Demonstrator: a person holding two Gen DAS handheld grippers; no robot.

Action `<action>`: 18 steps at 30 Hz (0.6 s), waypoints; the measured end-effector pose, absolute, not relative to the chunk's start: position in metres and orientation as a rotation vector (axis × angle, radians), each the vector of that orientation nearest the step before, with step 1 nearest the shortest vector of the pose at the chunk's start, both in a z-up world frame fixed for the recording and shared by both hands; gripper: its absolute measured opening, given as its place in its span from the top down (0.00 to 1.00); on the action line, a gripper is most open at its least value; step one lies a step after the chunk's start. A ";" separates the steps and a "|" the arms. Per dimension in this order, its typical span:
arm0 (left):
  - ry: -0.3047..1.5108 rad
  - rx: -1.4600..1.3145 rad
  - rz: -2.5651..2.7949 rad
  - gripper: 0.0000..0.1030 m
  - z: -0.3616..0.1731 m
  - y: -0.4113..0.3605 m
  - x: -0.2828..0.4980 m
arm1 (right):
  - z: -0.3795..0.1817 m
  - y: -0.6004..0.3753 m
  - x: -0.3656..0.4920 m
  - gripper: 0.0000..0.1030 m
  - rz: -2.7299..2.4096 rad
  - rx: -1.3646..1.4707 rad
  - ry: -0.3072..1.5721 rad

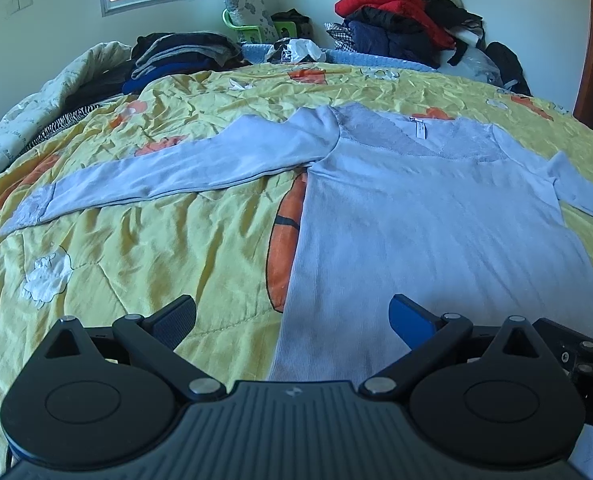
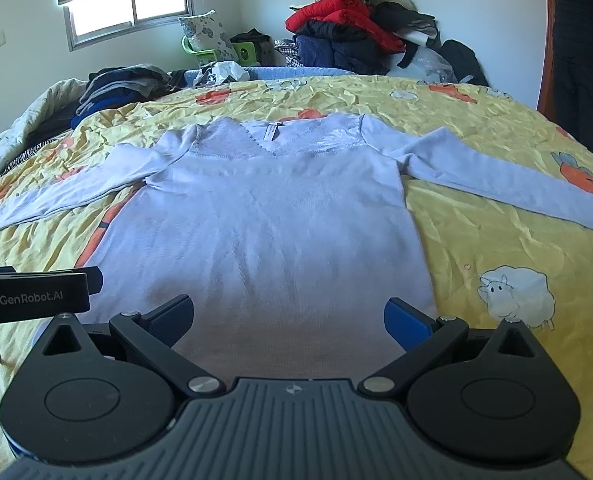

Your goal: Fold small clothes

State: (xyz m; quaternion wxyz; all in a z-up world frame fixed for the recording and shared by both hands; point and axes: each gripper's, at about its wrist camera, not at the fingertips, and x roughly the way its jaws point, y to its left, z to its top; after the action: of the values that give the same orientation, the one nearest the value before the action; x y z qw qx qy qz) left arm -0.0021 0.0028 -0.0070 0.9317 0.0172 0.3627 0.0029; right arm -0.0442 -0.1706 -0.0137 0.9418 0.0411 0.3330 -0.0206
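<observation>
Yellow quilt [image 2: 496, 216] is wrinkled, lilac top [image 2: 264, 216] flat mid-bed, left gripper [image 1: 292, 320] and right gripper [image 2: 288, 318] both spread empty at near hem; pinching quilt likely.

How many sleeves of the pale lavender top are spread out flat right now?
2. The left sleeve stretches out over the yellow quilt to the left, the right sleeve to the right. Neither is folded in yet.
</observation>
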 end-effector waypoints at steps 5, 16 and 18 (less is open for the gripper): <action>0.744 0.033 0.008 0.00 -0.007 0.003 -0.002 | -0.015 -0.170 -0.045 0.00 -0.035 0.085 0.680; 0.757 0.025 -0.017 0.00 -0.009 0.002 -0.001 | -0.015 -0.169 -0.044 0.00 -0.012 0.081 0.688; 0.761 0.020 -0.022 0.00 -0.009 0.002 0.000 | -0.015 -0.169 -0.044 0.00 -0.012 0.080 0.690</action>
State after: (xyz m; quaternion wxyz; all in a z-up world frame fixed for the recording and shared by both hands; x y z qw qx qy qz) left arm -0.0002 0.0017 -0.0090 0.9284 0.0097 0.3712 -0.0109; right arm -0.0438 -0.1691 -0.0152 0.9403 0.0390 0.3381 -0.0059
